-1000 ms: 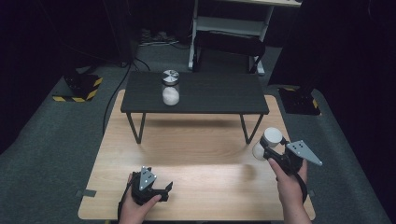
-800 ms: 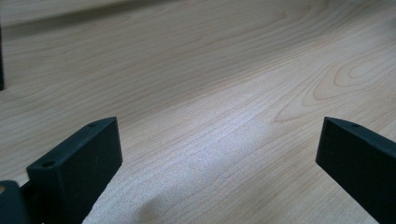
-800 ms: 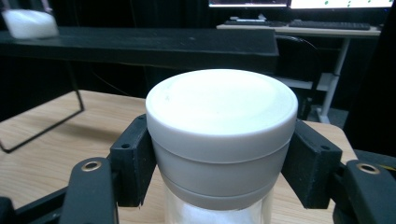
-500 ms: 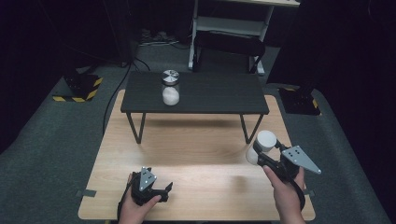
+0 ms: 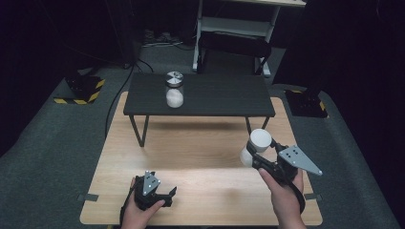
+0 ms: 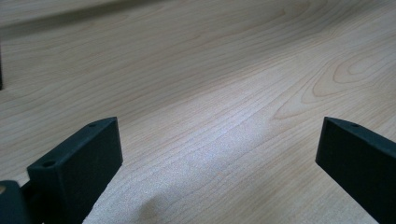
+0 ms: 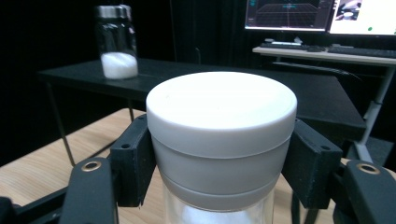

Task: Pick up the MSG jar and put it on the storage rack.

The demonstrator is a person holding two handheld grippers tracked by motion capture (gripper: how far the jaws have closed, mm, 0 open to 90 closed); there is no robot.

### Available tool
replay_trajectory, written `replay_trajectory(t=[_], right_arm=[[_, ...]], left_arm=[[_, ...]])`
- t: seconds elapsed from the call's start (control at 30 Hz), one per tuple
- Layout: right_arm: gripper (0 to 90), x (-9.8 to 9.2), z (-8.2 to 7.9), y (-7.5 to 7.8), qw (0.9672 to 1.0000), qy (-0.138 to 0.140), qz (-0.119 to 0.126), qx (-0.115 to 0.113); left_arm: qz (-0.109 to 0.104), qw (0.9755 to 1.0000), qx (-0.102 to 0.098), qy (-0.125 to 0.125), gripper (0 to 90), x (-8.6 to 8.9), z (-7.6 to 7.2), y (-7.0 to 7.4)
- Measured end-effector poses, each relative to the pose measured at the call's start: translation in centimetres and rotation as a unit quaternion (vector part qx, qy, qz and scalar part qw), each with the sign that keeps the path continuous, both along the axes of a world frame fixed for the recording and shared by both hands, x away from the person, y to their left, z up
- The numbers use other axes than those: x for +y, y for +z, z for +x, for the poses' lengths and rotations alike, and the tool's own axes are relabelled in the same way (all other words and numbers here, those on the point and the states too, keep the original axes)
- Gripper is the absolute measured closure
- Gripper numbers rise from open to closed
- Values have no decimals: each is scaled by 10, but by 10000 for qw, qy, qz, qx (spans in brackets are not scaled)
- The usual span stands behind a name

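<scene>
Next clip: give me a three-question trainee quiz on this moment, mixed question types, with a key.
1. True or false: the right gripper is shut on the white-lidded jar.
2. What stands on the black bench? A) a cup B) a silver-lidded jar with white contents C) a book
3. What lies between the jaws of the left gripper?

Key: 1 true. 2 B. 3 Nothing; they stand open over the bare wooden table.
</scene>
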State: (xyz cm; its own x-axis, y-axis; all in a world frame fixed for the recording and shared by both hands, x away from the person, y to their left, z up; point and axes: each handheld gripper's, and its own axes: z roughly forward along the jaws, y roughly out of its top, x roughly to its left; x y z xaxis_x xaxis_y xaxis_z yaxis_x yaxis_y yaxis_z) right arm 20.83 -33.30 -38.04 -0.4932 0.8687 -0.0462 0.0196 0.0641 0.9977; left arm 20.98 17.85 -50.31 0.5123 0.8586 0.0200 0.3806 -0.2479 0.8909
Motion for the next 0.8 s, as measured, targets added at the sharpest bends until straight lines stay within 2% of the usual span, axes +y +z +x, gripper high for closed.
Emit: replay_trajectory(t=[0.47,0.8], right_arm=[[339,22,10,20,9999,114,-23,-61],[339,37,30,37,9999,112,63,-96]], left_arm=[[-14,10000,-10,9,8,0,0,0],[-10,10000,-17,-19,8,1,0,0]])
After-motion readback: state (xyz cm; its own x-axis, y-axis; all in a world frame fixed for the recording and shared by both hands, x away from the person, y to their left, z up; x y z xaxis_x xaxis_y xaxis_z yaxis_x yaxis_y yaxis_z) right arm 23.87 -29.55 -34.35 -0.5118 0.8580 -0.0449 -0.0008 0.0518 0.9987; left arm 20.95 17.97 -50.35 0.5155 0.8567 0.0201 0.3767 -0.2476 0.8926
